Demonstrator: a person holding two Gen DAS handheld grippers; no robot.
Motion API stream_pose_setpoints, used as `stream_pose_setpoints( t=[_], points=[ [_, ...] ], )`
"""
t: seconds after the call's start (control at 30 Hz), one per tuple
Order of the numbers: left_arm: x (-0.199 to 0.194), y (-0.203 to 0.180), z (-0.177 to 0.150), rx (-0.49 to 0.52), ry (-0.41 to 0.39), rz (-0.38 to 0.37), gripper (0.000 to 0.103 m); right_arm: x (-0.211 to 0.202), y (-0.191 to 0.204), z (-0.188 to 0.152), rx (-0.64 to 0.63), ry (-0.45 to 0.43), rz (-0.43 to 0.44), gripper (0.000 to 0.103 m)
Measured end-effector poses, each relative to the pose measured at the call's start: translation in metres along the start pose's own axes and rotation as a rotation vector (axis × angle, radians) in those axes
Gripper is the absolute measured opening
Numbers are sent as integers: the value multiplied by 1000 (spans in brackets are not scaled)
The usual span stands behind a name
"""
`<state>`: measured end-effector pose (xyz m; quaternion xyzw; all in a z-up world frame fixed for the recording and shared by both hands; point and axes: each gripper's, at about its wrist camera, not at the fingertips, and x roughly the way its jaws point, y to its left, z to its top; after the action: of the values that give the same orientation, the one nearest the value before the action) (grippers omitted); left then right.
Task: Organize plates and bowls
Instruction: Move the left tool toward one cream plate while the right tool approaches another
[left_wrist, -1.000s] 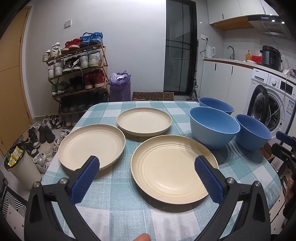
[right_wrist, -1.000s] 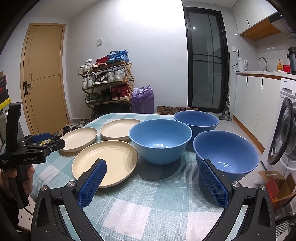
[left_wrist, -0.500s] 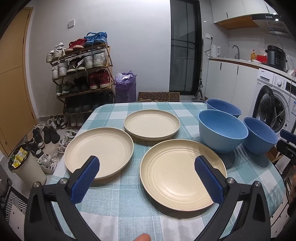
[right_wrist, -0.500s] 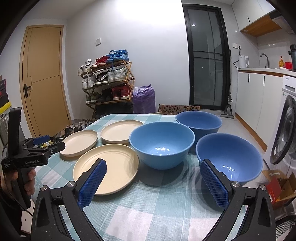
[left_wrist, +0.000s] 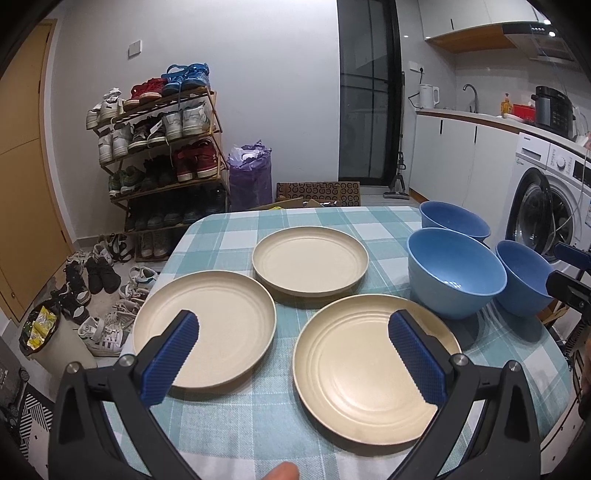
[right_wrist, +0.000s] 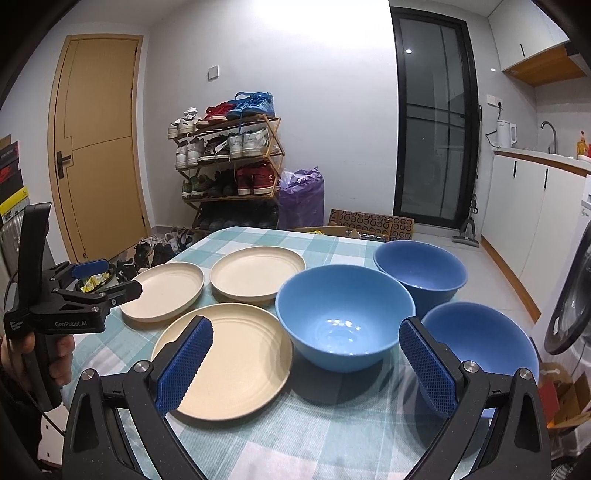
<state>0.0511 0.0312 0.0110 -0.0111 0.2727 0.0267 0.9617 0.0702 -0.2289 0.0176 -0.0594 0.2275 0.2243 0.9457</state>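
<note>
The left gripper (left_wrist: 293, 354) is held wide open and empty, as is the right gripper (right_wrist: 304, 363). Since a second ago both have been drawn back from the checked teal tablecloth (left_wrist: 236, 424). Three round cream plates (left_wrist: 376, 363) and three blue bowls (right_wrist: 345, 317) are left unstacked and apart, so sorting is judged not yet begun.

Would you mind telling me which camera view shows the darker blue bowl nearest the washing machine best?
The right wrist view: the near dark blue bowl shows its whole open inside, only its left edge behind a finger. In the left wrist view the same bowl sits small at the right edge, partly hidden.
</note>
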Motion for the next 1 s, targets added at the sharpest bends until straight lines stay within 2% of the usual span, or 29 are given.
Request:
stream_pose_setpoints(
  t=[0.2, 0.33, 0.47, 0.77, 1.0],
  points=[
    [3, 10, 11, -12, -28, 22, 103, 13, 3, 14, 3, 7, 9, 103],
    [6, 16, 22, -12, -10, 15, 103, 17, 4, 29, 7, 6, 13, 103],
    [8, 20, 33, 5, -15, 40, 103, 19, 5, 44, -16, 2, 6, 103],
    [18, 36, 59, -16, -12, 33, 103, 35, 0, 76, -3, 46, 22, 103],
    [26, 52, 81, -36, -23, 45, 103, 43, -1, 105, 16, 46, 42, 103]
  ],
)
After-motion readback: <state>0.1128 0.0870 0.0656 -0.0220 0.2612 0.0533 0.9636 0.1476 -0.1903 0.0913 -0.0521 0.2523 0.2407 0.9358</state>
